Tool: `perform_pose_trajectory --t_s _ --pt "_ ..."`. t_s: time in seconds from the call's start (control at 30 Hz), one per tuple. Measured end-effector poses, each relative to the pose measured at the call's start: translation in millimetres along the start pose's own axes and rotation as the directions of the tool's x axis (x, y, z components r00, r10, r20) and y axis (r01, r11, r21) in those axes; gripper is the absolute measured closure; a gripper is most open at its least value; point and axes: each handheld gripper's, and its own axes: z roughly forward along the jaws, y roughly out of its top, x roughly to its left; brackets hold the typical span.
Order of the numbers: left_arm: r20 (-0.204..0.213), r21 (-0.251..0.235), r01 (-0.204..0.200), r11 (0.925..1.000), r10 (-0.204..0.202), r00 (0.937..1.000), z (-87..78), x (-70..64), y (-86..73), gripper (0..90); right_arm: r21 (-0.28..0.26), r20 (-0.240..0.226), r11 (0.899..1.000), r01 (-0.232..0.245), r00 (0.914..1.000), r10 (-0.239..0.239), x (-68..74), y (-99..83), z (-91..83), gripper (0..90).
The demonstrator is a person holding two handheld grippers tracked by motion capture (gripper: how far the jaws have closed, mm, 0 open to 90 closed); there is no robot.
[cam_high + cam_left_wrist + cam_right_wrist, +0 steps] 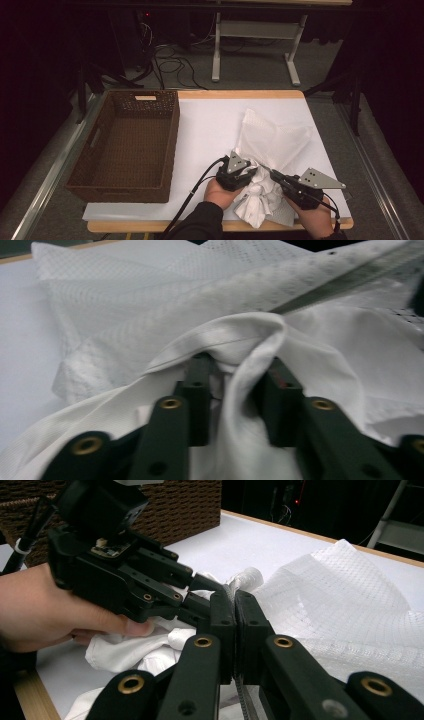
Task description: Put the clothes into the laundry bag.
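Observation:
A white mesh cloth (274, 137) lies spread on the right half of the table, and a crumpled plain white garment (257, 197) is bunched at its near end. My left gripper (251, 173) holds a raised fold of the garment (240, 335), its jaws closed against the fold from both sides (235, 365). My right gripper (275, 176) sits just right of it, jaws pressed tight together (234, 597) on a thin taut edge of the mesh cloth (345, 595). The left gripper (197, 587) nearly touches the right one's tips.
An empty brown wicker basket (100, 165) fills the left side of the table. A white sheet (210, 125) covers the tabletop, with bare room between basket and cloth. Both hands work close to the near table edge (165, 226). Cables and a table frame lie on the floor beyond.

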Motion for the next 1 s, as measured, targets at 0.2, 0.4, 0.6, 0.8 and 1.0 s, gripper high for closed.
perform_pose_trajectory --t_s 0.2,0.4,0.6,0.8,1.0 --pt "-0.016 -0.043 -0.054 0.9976 0.053 0.9985 -13.3 -18.9 -0.8 86.8 -0.006 0.003 1.000 -0.001 1.0000 0.001 0.8 0.5 -0.7 89.5" --pt "0.059 -0.050 -0.137 0.9893 0.140 0.9884 -19.0 -42.3 -2.8 86.4 -0.004 0.017 1.000 -0.005 0.9998 0.005 -0.8 0.8 1.1 89.5" --pt "0.011 -0.002 -0.150 0.9888 0.150 0.9887 -5.5 -42.7 -3.8 85.4 -0.019 -0.011 1.000 -0.012 0.9999 0.012 0.8 3.3 1.0 89.5" --pt "-0.069 0.020 -0.033 0.9992 0.035 0.9970 6.9 -26.7 -0.4 69.7 -0.018 -0.024 1.000 0.025 0.9994 -0.025 9.2 3.8 -0.9 89.5" --pt "-0.090 -0.007 -0.035 0.9994 0.034 0.9954 -5.9 -26.7 -1.5 42.1 -0.015 -0.012 1.000 0.011 0.9999 -0.011 3.1 1.4 -3.4 89.5"
